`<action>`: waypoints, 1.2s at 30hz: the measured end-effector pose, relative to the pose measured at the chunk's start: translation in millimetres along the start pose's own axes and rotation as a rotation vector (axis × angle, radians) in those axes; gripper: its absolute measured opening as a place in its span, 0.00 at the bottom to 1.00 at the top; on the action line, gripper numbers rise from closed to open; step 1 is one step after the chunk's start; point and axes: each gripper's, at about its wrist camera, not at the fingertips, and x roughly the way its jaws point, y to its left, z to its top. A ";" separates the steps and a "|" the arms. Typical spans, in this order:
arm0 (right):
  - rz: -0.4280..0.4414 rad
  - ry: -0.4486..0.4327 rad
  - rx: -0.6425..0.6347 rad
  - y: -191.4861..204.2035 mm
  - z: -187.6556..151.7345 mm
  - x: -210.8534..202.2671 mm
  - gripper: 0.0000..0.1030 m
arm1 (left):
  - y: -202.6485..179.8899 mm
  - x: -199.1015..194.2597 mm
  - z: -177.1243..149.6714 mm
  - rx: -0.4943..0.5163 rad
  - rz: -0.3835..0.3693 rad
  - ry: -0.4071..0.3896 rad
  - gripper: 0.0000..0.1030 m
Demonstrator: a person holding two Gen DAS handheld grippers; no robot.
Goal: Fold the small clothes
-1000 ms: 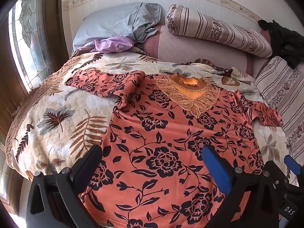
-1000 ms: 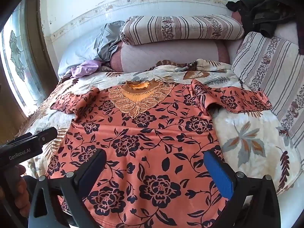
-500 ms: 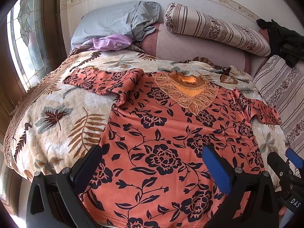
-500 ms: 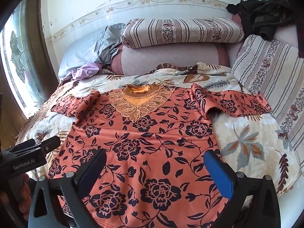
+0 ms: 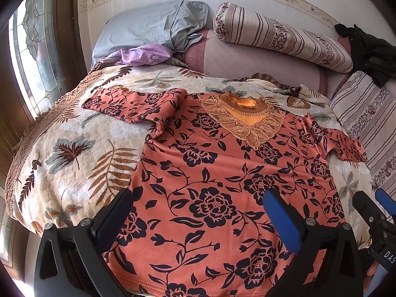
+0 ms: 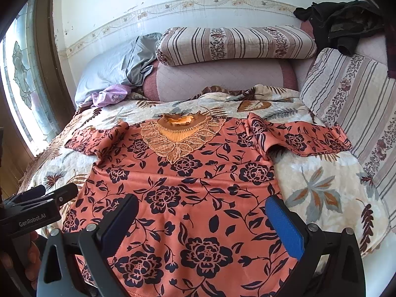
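Note:
An orange blouse with black flowers [image 5: 222,173] lies spread flat, front up, on the bed, with a lace collar [image 5: 242,118] at its far end and both short sleeves out to the sides. It also shows in the right wrist view [image 6: 193,185]. My left gripper [image 5: 198,212] is open and empty, just above the hem on the blouse's left half. My right gripper [image 6: 203,217] is open and empty above the hem on the right half. The right gripper's tip shows in the left wrist view [image 5: 371,210]; the left gripper shows in the right wrist view [image 6: 42,203].
A leaf-patterned quilt [image 5: 74,153] covers the bed. A blue-grey pillow [image 5: 148,27], a purple cloth [image 5: 146,54] and a striped bolster [image 5: 279,34] lie at the head. A striped cushion [image 6: 351,94] and dark clothes [image 6: 341,24] are at the right. A window [image 5: 32,49] is at the left.
Both grippers have drawn slightly back and up from the blouse, so the bed sits a little lower in both views. The blouse has not moved. Both stay open.

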 end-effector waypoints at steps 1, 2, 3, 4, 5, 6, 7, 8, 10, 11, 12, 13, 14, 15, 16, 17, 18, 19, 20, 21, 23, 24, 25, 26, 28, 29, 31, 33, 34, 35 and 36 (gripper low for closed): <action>0.001 0.001 0.000 0.0 0.1 0.0 1.00 | -0.1 0.3 -0.3 0.000 -0.001 0.000 1.00; 0.000 0.001 0.001 -0.2 0.0 -0.2 1.00 | 0.1 0.2 -0.5 -0.001 -0.002 0.000 1.00; -0.001 -0.001 0.000 0.1 0.0 -0.3 1.00 | 0.1 0.2 -0.5 0.000 -0.001 0.000 1.00; 0.000 -0.001 0.000 -0.2 0.7 -0.4 1.00 | 0.1 0.2 -0.5 0.000 -0.002 -0.001 1.00; 0.000 -0.001 -0.001 -0.4 0.9 -0.4 1.00 | 0.1 0.1 -0.4 0.000 -0.002 -0.001 1.00; -0.001 -0.001 -0.001 -0.5 1.0 -0.5 1.00 | 0.2 0.3 -0.4 0.000 -0.003 -0.001 1.00; 0.000 -0.001 0.000 -0.4 1.1 -0.3 1.00 | 0.2 0.4 -0.4 0.000 -0.002 -0.001 1.00; 0.000 -0.003 -0.001 -0.7 1.1 -0.5 1.00 | 0.2 0.6 -0.5 0.001 -0.002 0.000 1.00; -0.002 -0.002 0.001 -0.4 1.7 -0.4 1.00 | 0.4 0.7 -0.8 0.001 -0.001 0.000 1.00; -0.003 -0.001 0.001 -0.3 1.7 -0.5 1.00 | 0.4 0.8 -0.9 0.001 -0.001 0.000 1.00; -0.003 -0.001 0.001 -0.3 1.6 -0.5 1.00 | 0.4 0.7 -1.0 0.000 -0.001 0.000 1.00; -0.003 -0.001 0.001 -0.5 1.6 -0.6 1.00 | 0.6 0.6 -1.5 0.000 0.000 0.000 1.00; -0.004 -0.001 0.000 -0.5 1.5 -0.6 1.00 | 0.6 0.7 -1.6 0.000 0.000 0.001 1.00; -0.005 0.000 0.000 -0.3 1.5 -0.4 1.00 | 1.3 0.7 -2.2 -0.001 0.001 0.001 1.00; -0.006 -0.001 0.001 -0.6 1.5 -0.7 1.00 | 1.6 0.7 -2.3 -0.001 0.000 0.002 1.00; -0.006 0.000 0.001 -0.4 1.5 -0.4 1.00 | 2.2 0.4 -3.1 -0.001 0.001 0.001 1.00; -0.006 0.000 0.001 -0.7 1.6 -0.4 1.00 | 2.4 0.3 -3.2 0.000 0.002 0.001 1.00; -0.006 0.000 0.002 -0.9 1.4 -0.5 1.00 | 2.7 0.2 -3.6 -0.001 0.002 0.001 1.00; -0.006 -0.001 0.001 -0.9 1.5 -0.5 1.00 | 2.6 0.2 -4.0 -0.001 0.001 0.000 1.00; -0.006 -0.003 0.001 -1.2 1.3 -0.5 1.00 | 2.4 0.3 -3.9 -0.001 0.001 0.000 1.00; -0.007 -0.005 0.001 -1.3 0.8 -0.5 1.00 | 2.7 0.3 -4.0 -0.001 0.001 0.000 1.00; -0.007 -0.005 0.002 -1.5 0.8 -0.5 1.00 | 2.5 0.3 -4.0 0.000 0.001 0.000 1.00; -0.007 -0.005 0.002 -1.2 1.0 -0.7 1.00 | 2.5 0.1 -4.2 0.000 0.001 0.000 1.00; -0.006 -0.005 0.002 -1.4 1.0 -0.6 1.00 | 2.5 0.1 -4.1 0.000 0.002 0.000 1.00; -0.008 -0.006 0.001 -0.7 1.1 -1.0 1.00 | 2.8 -0.2 -4.3 0.000 0.001 0.000 1.00; -0.008 -0.007 0.002 -0.3 1.4 -1.2 1.00 | 2.4 -0.1 -4.1 -0.001 0.001 0.001 1.00; -0.008 -0.006 0.002 0.1 1.2 -1.2 1.00 | 2.5 -0.4 -3.9 0.000 0.004 0.001 1.00; -0.009 -0.007 0.001 0.6 1.4 -1.3 1.00 | 2.5 -0.3 -3.8 -0.001 0.002 0.001 1.00; -0.009 -0.007 0.000 0.7 1.5 -1.4 1.00 | 2.2 -0.3 -3.7 -0.001 0.003 0.002 1.00; -0.009 -0.006 -0.001 0.9 1.6 -1.4 1.00 | 2.3 -0.3 -3.6 -0.001 0.003 0.002 1.00; -0.009 -0.006 -0.001 0.9 1.7 -1.5 1.00 | 2.4 -0.4 -3.7 0.000 0.002 0.002 1.00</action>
